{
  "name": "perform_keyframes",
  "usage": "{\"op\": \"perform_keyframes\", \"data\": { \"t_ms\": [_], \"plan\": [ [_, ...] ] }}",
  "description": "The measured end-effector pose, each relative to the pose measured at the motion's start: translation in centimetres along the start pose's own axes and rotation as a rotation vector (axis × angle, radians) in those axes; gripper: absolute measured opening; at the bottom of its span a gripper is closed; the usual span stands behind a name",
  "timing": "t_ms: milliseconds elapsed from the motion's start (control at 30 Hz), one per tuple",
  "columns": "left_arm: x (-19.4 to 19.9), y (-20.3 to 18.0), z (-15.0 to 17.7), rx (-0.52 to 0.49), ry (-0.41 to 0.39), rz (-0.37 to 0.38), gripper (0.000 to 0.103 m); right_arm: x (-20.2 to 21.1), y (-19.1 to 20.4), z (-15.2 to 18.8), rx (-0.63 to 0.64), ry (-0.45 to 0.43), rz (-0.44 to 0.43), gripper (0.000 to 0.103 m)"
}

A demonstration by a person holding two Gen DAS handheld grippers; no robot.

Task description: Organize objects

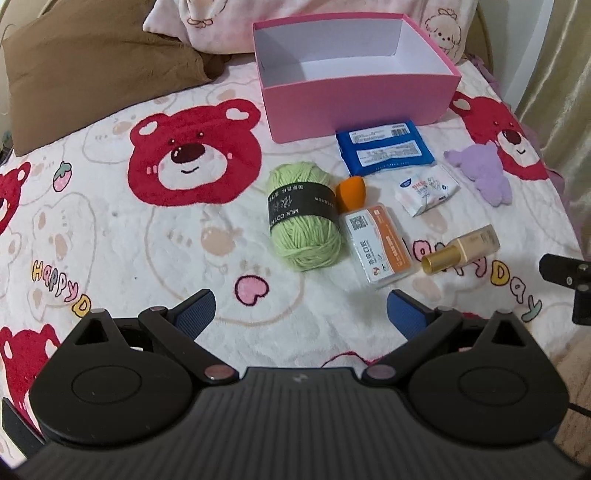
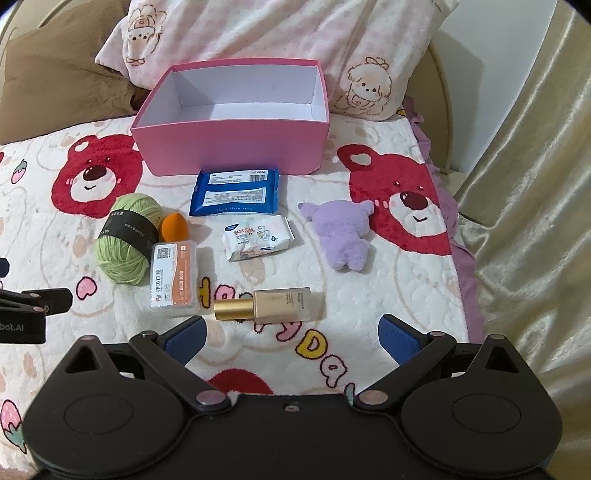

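Observation:
An empty pink box (image 1: pixel 354 99) (image 2: pixel 232 147) stands open at the back of the bed. In front of it lie a blue wipes pack (image 1: pixel 384 147) (image 2: pixel 234 194), a green yarn ball (image 1: pixel 303 218) (image 2: pixel 125 240), an orange sponge (image 1: pixel 351 192) (image 2: pixel 174 228), a floss case (image 1: pixel 380 247) (image 2: pixel 173 278), a white tissue pack (image 1: pixel 426 188) (image 2: pixel 258 238), a purple plush toy (image 1: pixel 484 171) (image 2: pixel 345 232) and a gold-capped bottle (image 1: pixel 461 249) (image 2: pixel 273 304). My left gripper (image 1: pixel 301 314) is open, short of the yarn. My right gripper (image 2: pixel 291 338) is open just before the bottle.
A bear-print blanket (image 1: pixel 147 221) (image 2: pixel 388 295) covers the bed. A brown pillow (image 1: pixel 92 66) and pink pillows (image 2: pixel 258 33) lie behind the box. A curtain (image 2: pixel 535 184) hangs past the bed's right edge. Each gripper shows at the other view's side edge.

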State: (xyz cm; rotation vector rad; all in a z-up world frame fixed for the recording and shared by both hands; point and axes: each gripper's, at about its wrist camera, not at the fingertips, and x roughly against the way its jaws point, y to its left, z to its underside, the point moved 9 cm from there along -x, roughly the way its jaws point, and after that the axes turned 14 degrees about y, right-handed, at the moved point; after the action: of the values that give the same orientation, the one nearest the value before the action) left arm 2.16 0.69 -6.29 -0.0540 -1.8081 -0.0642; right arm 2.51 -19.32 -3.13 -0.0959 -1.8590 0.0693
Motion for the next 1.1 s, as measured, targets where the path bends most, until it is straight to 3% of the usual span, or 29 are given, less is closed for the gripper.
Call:
{"op": "perform_keyframes", "data": {
  "t_ms": [333,767,900,1000,1100],
  "plan": [
    [-0.4,-0.2,0.1,0.016,0.027,0.041,0.1,-0.1,-0.2,0.1,-0.011,0.004,0.002,0.101],
    [0.8,-1.5,-0.2,-0.036,-0.015,0.043,0.097,0.4,-0.6,-0.2,-0.01,-0.013,-0.019,0.101],
    [1.0,-3.1,-1.3,-0.126,-0.036,0.066,0.097,1.5,-1.1,-0.8,0.068,-0.085,-0.055,0.101],
    [1.3,-4.7,-2.4,-0.199,-0.089,0.043,0.097,2.2,-1.7,-1.4,0.143,-0.217,-0.084,0.101],
    [0.9,-6.2,-3.3,-0.21,-0.103,0.128,0.097,1.3,-2.3,-1.9,0.185,-0.251,-0.079,0.101]
  ]
}}
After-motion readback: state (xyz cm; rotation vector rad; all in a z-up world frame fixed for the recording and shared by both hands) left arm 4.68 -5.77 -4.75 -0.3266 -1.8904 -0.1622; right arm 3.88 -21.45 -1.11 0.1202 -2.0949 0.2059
